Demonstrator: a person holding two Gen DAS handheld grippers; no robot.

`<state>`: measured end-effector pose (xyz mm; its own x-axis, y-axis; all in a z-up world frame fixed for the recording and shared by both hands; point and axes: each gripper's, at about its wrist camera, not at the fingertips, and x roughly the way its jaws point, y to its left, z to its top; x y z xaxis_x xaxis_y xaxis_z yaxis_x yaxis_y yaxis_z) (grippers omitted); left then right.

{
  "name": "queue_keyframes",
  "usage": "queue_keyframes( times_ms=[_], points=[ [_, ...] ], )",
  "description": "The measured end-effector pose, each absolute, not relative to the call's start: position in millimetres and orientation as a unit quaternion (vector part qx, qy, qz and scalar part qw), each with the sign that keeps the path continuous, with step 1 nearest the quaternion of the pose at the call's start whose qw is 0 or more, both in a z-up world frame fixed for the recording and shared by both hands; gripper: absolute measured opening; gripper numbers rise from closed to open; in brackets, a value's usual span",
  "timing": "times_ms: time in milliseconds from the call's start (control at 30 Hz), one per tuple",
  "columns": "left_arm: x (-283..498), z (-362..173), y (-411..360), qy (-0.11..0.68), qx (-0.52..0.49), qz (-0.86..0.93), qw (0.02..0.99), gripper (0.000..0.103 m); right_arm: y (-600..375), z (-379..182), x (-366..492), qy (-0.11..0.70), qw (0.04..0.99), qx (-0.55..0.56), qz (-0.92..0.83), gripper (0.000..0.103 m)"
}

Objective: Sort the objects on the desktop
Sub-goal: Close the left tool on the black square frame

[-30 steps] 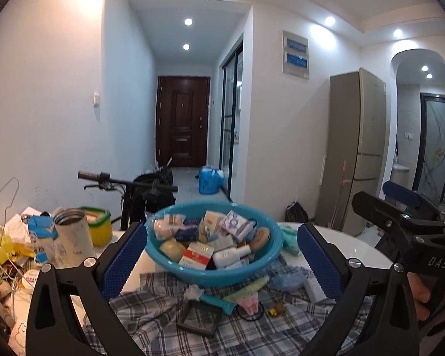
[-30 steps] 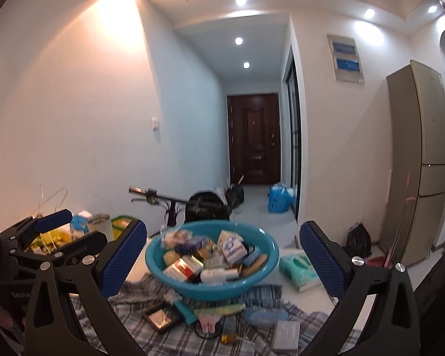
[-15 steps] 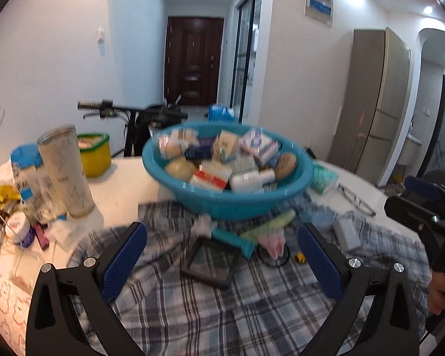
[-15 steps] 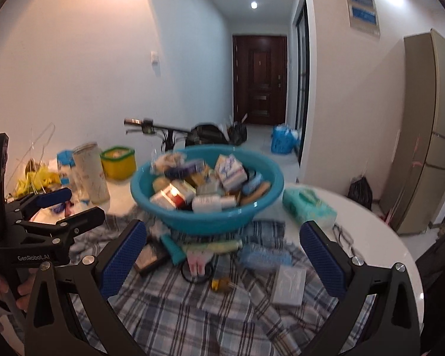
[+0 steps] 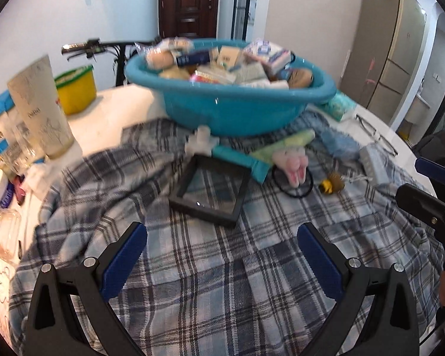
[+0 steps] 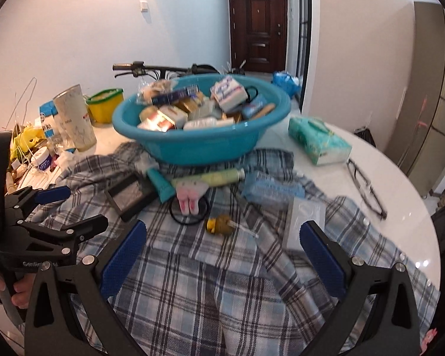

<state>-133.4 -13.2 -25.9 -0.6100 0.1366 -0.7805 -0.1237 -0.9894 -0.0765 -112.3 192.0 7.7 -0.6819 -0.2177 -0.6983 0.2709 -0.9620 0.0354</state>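
Note:
A teal basin [image 5: 222, 103] [image 6: 198, 142] piled with several small boxes stands at the back of a plaid cloth [image 5: 222, 267] [image 6: 192, 281]. In front of it lie a black frame [image 5: 212, 190] [image 6: 130, 192], a teal tube [image 5: 240, 158], a pale green tube [image 6: 222, 176], a pink-and-white plush on a black ring [image 5: 292, 164] [image 6: 188, 200], a small brown-and-yellow toy [image 6: 221, 225] and a clear packet [image 6: 304, 222]. My left gripper [image 5: 222, 255] hangs open over the cloth, short of the frame. My right gripper [image 6: 222, 252] is open too, near the toy. Both hold nothing.
A white cup [image 5: 40, 109], a yellow tub [image 5: 75, 87] and jars crowd the table's left. A green tissue pack [image 6: 319, 141] and glasses [image 6: 366, 190] lie on the white round table [image 6: 400, 207] at right. A bicycle handlebar [image 6: 151, 68] sticks out behind the basin.
Both grippers have tilted down and moved in over the table, so the basin and cloth items now fill the views. Jaws stayed open; nothing was picked up.

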Motion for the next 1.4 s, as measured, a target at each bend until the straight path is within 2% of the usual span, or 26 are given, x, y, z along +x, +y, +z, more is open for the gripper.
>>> queue_keyframes(
  times_ms=[200, 433, 667, 767, 833, 900, 967, 1167, 1400],
  points=[
    [-138, -33, -7, 0.029, -0.429, 0.898, 0.093, 0.103, 194, -1, -120, 0.042, 0.123, 0.398, -0.908, 0.103],
    [-148, -16, -6, 0.044, -0.411, 0.901, 0.131, 0.103, 186, -7, -125, 0.059, 0.122, 0.405, -0.904, 0.103],
    [-180, -22, -28, -0.012, -0.446, 0.881, 0.159, 0.102, 179, -9, -127, 0.066, 0.136, 0.407, -0.901, 0.103],
    [-189, -34, -37, -0.039, -0.473, 0.862, 0.177, 0.092, 178, -9, -131, 0.069, 0.137, 0.407, -0.9, 0.103],
    [-194, -42, -40, -0.05, -0.487, 0.853, 0.181, 0.091, 178, -9, -132, 0.072, 0.137, 0.405, -0.901, 0.103],
    [-195, -46, -38, -0.03, -0.483, 0.857, 0.178, 0.091, 175, -9, -133, 0.08, 0.138, 0.402, -0.902, 0.102],
    [-193, -46, -32, 0.009, -0.468, 0.866, 0.174, 0.091, 171, -11, -133, 0.093, 0.144, 0.4, -0.9, 0.091],
    [-183, -47, -8, 0.113, -0.427, 0.882, 0.167, 0.091, 166, -21, -136, 0.099, 0.159, 0.414, -0.891, 0.082],
    [-201, -59, -13, 0.082, -0.462, 0.864, 0.183, 0.091, 167, -22, -139, 0.097, 0.158, 0.414, -0.891, 0.082]
  ],
)
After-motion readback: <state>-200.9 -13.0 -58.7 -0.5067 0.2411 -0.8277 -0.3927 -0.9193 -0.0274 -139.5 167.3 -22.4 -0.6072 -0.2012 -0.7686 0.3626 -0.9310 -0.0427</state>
